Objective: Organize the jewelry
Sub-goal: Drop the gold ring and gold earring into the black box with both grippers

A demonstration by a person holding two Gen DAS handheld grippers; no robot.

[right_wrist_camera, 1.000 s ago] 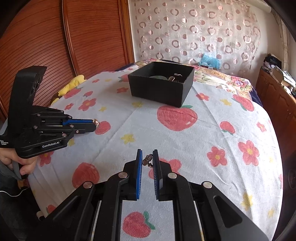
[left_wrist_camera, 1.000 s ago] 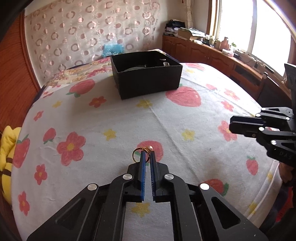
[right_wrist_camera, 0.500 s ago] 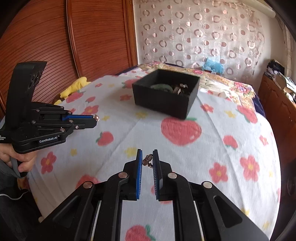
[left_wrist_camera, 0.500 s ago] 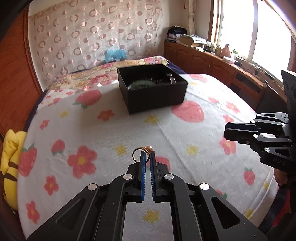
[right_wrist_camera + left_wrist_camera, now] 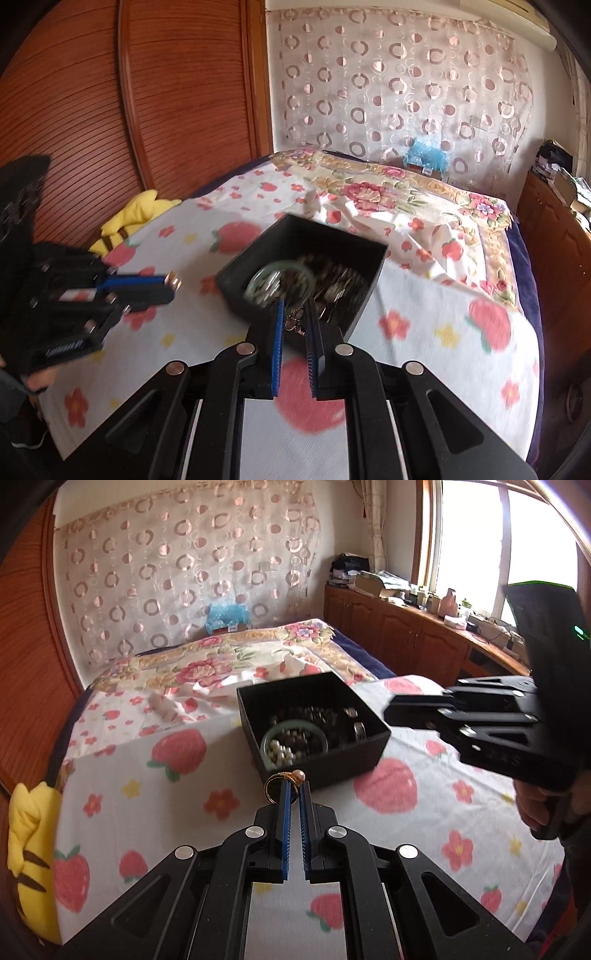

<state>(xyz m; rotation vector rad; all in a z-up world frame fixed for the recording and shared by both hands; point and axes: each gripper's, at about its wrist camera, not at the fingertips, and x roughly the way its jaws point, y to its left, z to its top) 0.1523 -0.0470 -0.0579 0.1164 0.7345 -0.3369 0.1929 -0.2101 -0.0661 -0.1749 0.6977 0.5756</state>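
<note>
A black open box [image 5: 369, 753] sits on the strawberry-print bedsheet and holds a green bangle [image 5: 271, 734], beads and other jewelry. My left gripper [image 5: 294, 788] is shut on a gold ring with a pearl [image 5: 283, 780], held just short of the box's near wall. My right gripper [image 5: 295, 314] is shut on a small metal earring [image 5: 294, 324] right at the near edge of the box [image 5: 373, 291]. The green bangle [image 5: 310, 271] lies just beyond its tips. The right gripper also shows in the left wrist view [image 5: 391, 710] at the box's right corner. The left gripper shows in the right wrist view [image 5: 171, 284], left of the box.
The bed's strawberry sheet [image 5: 155, 794] spreads around the box. A yellow plush toy [image 5: 29, 834] lies at the left edge by the wooden wardrobe [image 5: 92, 110]. A floral quilt [image 5: 406, 195] covers the far end. Wooden cabinets [image 5: 406, 635] run under the window on the right.
Both grippers have moved forward and closer to the black box, each still holding its piece. The box now looks much nearer in both views.
</note>
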